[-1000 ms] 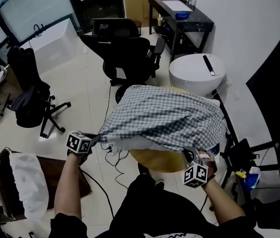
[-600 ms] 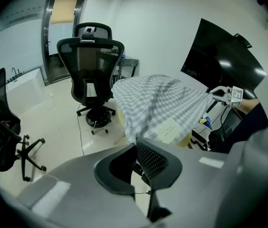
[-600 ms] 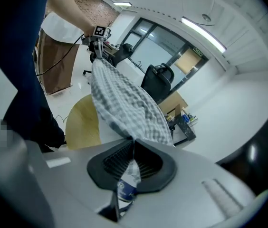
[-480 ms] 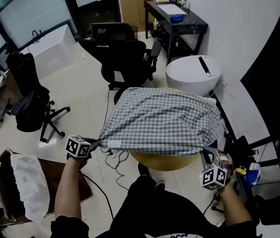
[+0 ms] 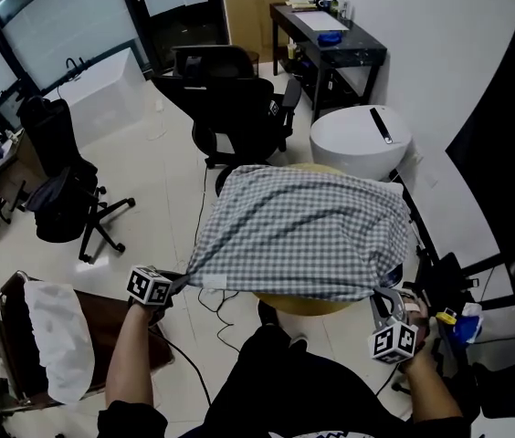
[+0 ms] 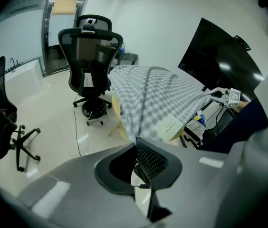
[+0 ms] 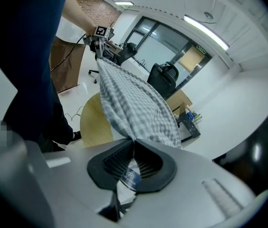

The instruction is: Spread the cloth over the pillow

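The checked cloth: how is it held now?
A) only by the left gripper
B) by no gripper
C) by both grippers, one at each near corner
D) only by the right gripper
C: the left gripper and the right gripper each pinch a near corner of the checked cloth.

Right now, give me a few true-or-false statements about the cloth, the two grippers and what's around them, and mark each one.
1. The left gripper is shut on a corner of the checked cloth. True.
2. The right gripper is open and empty. False: it is shut on the cloth's other near corner.
3. The cloth is plain white. False: it is grey-and-white checked.
4. A round yellow tabletop shows beneath the cloth's near edge. True.
5. A black office chair stands beyond the cloth. True.
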